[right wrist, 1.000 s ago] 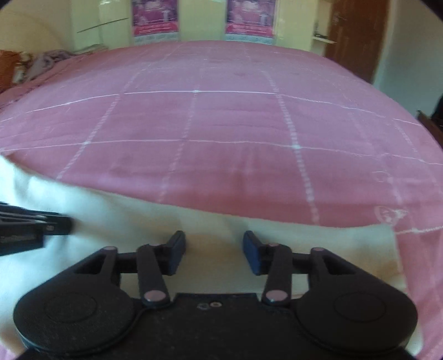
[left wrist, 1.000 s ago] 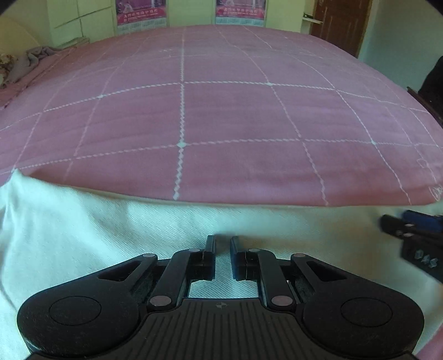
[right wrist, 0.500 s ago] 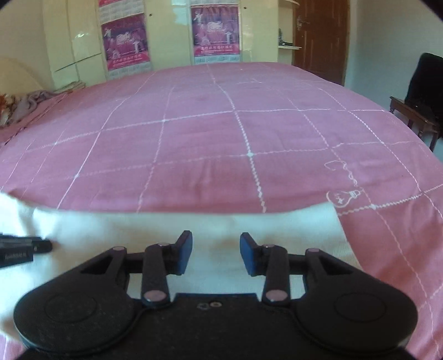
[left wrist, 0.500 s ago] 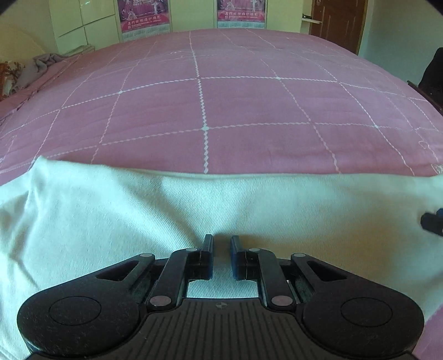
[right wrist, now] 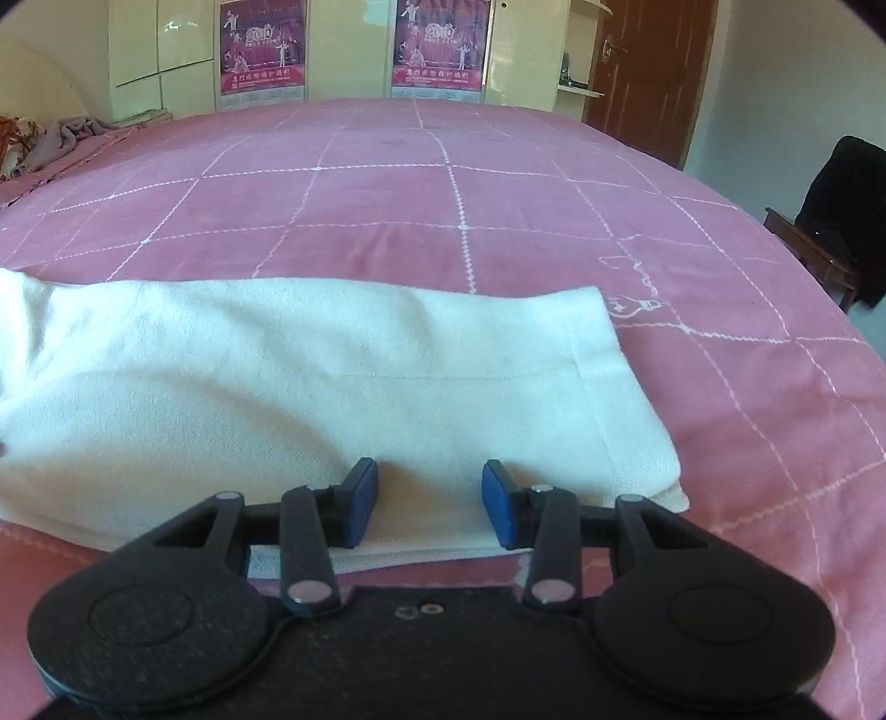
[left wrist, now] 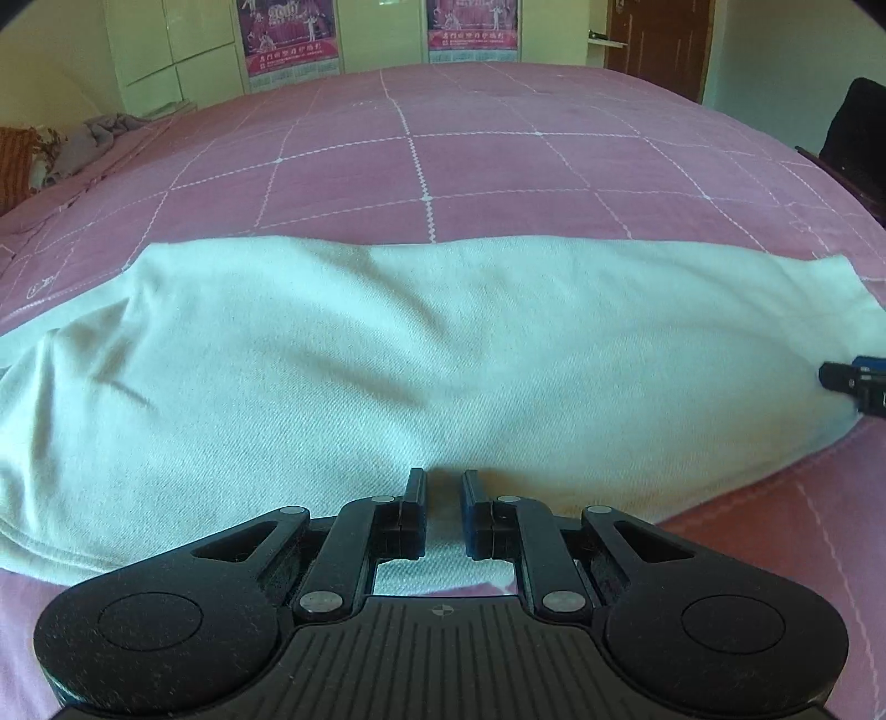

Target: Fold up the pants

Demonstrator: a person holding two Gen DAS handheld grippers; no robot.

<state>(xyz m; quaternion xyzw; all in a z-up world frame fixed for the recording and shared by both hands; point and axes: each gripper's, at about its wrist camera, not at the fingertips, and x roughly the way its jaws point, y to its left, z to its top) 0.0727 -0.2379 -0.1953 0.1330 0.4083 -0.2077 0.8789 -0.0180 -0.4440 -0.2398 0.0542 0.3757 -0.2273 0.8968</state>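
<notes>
On the bed: the white pants are laid across the pink checked bedspread, folded lengthwise.
Left tool: its jaws are nearly closed, and a thin fold of the pants' near edge is pinched between them.
Right tool: its jaws have just been opening; cloth lies between the blue pads, whose contact cannot be told.
Hem: seen at the right end.

The pants are showing as white twill cloth, matt and finely ribbed. The bedspread is looking like soft pink cloth with white stitching. The cupboard doors are gleaming glossy.
</notes>
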